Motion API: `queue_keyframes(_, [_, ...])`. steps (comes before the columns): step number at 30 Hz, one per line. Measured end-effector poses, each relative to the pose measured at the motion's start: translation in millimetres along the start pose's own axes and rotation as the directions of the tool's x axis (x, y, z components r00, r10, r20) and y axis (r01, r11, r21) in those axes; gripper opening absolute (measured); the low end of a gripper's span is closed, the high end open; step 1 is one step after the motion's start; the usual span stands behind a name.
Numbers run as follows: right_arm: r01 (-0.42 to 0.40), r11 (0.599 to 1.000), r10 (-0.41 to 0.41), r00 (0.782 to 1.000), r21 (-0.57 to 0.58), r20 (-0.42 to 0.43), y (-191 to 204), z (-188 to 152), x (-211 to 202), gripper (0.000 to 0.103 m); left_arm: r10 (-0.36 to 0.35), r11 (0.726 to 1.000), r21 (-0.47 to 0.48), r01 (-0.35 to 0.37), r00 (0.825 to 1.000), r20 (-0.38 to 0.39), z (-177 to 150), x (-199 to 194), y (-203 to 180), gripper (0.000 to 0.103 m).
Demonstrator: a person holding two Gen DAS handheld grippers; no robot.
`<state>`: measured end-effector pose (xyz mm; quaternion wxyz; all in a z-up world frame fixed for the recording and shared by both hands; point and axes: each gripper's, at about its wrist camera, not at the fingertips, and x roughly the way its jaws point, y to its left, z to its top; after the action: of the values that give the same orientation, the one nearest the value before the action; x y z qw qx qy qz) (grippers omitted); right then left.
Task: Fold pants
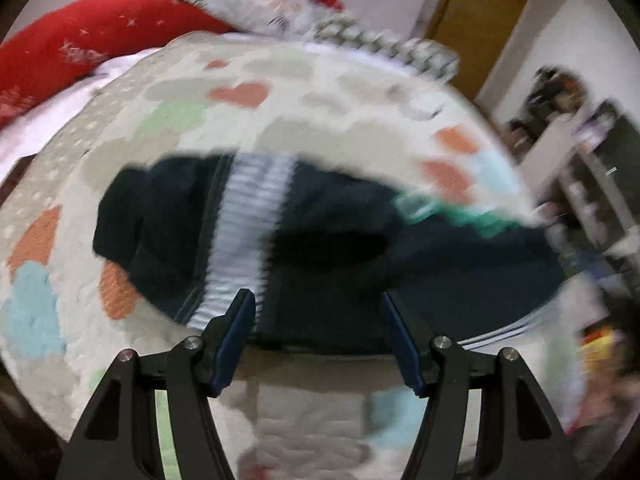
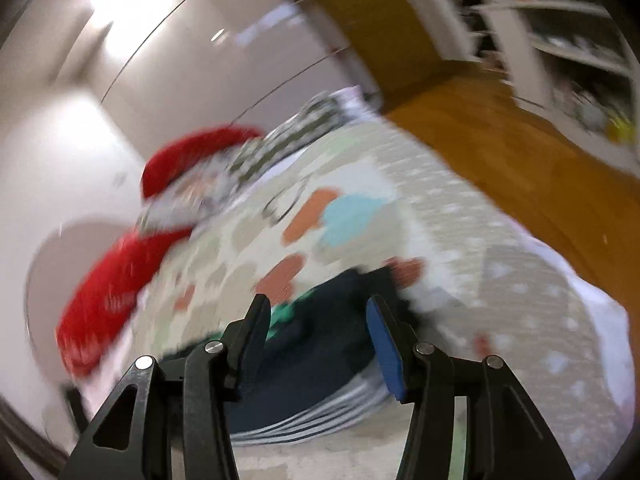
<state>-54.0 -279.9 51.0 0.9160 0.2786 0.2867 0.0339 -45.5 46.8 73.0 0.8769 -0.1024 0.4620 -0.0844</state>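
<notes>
Pants lie ahead of both grippers, long axis running 9 to 3 across the left view.

We see the bed (image 1: 280, 76) carrying the dark pants (image 1: 328, 216), bunched, white stripe toward 9 o'clock and green patch toward 3. The left gripper (image 1: 318, 312) sits at their near edge, at 6 o'clock of the bundle, jaws about half open, nothing gripped. The right gripper (image 2: 318, 316) points at the pants (image 2: 332, 344) from their striped end; its jaws stand half open with cloth behind them, none pinched. We judge the left gripper nearer; blur limits certainty.
</notes>
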Motion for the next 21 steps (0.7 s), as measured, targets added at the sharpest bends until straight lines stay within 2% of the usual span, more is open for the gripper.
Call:
queue_keyframes(2, [-0.03,0.995,0.025,0.998,-0.095,-0.057,27,-5,21,0.055,-0.008,1.0,-0.004,0.008,1.0,0.03,19,-6,-6,0.064])
queue_keyframes(4, [-0.054,0.985,0.037,0.994,-0.162,-0.104,48,-11,39,0.054,0.025,1.0,0.007,-0.025,1.0,0.013,39,10,-9,0.065])
queue_keyframes(5, [-0.061,0.977,0.037,0.992,-0.202,-0.123,59,-15,50,0.053,0.055,0.998,0.019,-0.055,0.999,0.002,47,23,-11,0.065])
queue_keyframes(8, [-0.084,0.958,0.028,0.979,-0.274,-0.204,78,-24,82,0.051,0.208,0.975,0.091,-0.204,0.977,-0.045,65,77,-9,0.065])
queue_keyframes(10, [-0.078,0.952,-0.003,0.964,-0.295,-0.265,82,-30,109,0.05,0.251,0.966,0.092,-0.243,0.965,-0.081,70,103,2,0.068])
queue_keyframes(12, [0.006,0.942,-0.093,0.965,-0.336,-0.243,73,-26,129,0.05,0.217,0.976,0.035,-0.215,0.973,-0.075,71,111,16,0.071])
queue_keyframes(13, [0.073,0.934,-0.154,0.966,-0.35,-0.207,62,-23,139,0.049,0.2,0.98,0.004,-0.2,0.978,-0.058,69,109,19,0.071])
queue_keyframes(15, [0.151,0.935,-0.212,0.963,-0.321,-0.165,42,-17,144,0.049,0.191,0.982,0.004,-0.191,0.98,-0.05,67,105,18,0.071])
queue_keyframes(17, [0.108,0.97,-0.15,0.972,-0.219,-0.181,24,-9,138,0.049,0.167,0.986,0.015,-0.167,0.984,-0.059,67,97,17,0.071])
queue_keyframes(20, [0.124,0.973,-0.15,0.98,-0.193,-0.128,17,1,114,0.05,0.069,0.996,-0.056,-0.069,0.998,-0.009,63,61,26,0.071])
queue_keyframes(21, [0.123,0.975,-0.143,0.984,-0.187,-0.102,16,3,103,0.05,0.063,0.995,-0.076,-0.062,0.998,0.006,61,53,30,0.071])
